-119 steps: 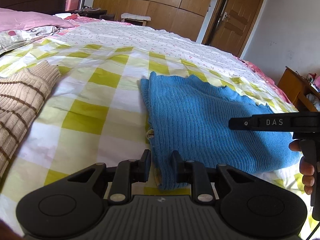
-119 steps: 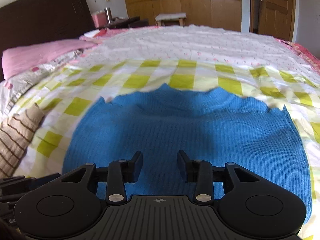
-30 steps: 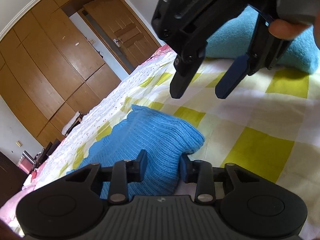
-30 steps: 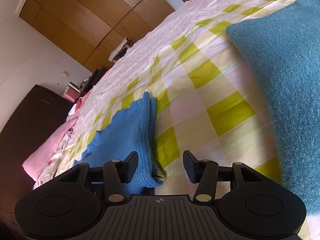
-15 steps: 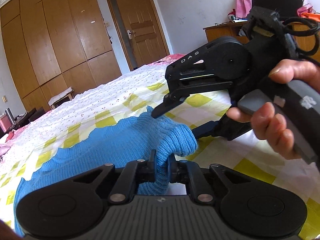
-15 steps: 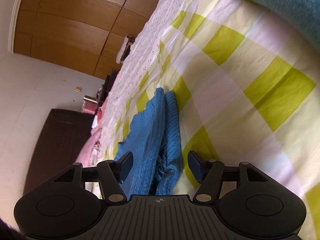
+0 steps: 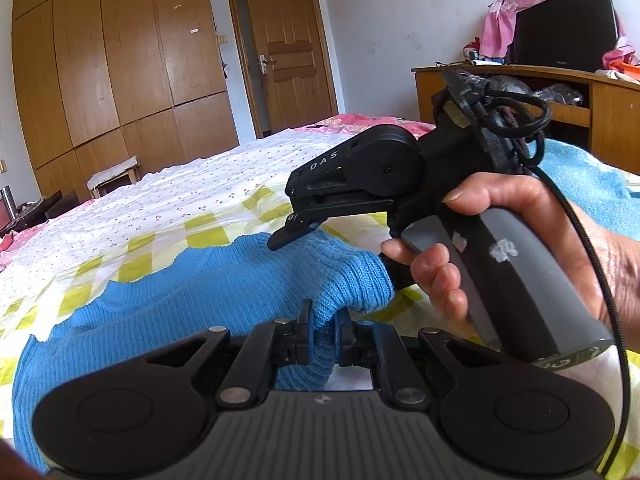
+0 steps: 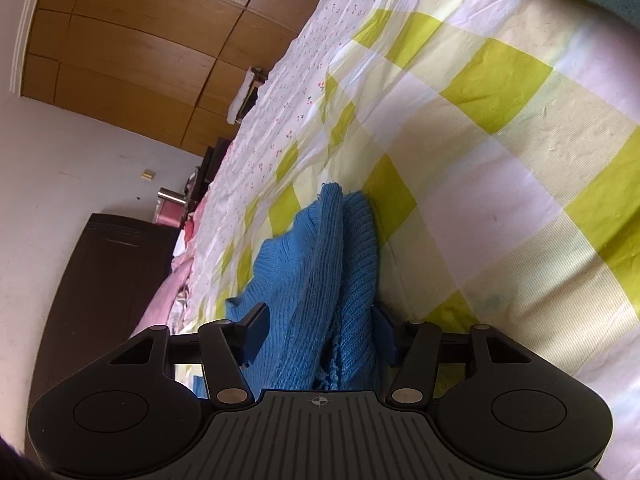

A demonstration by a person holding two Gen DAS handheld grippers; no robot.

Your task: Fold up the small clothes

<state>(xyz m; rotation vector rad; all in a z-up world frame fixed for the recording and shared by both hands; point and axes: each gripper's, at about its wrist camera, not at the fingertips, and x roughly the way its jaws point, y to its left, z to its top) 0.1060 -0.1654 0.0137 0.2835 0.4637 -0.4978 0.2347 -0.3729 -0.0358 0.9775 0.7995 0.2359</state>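
Bed [image 7: 224,200] with the yellow-check sheet fills both views. It's the folding surface, so everything sits ahead of and below the two grippers.

Blue knit sweater [image 7: 192,296] lies on the sheet straight ahead of the left gripper, already doubled. In the right wrist view two knit layers stand edge-on and run forward from between the fingers. Near edge is lifted off the sheet, the rest lies flat.

A second, teal knit item [image 7: 588,184] sits beyond the right hand, well apart from the sweater. Looks parked there out of the way.

Right hand [image 7: 520,248] wraps the grey handle, tool crossing in front of the left camera.

Right gripper [image 8: 320,332]: jaws have just been closing, about half spread, with the folded sweater edge between them. One pad [image 8: 256,326] still shows a gap to the knit, so I read it as not clamped yet.

Left gripper [image 7: 323,334]: fingers pressed almost together, pinching a bunched fold of the sweater's near edge. The tight pinch keeps both layers from slipping.

Judgement: two grips along one edge, so the next fold carries over square.
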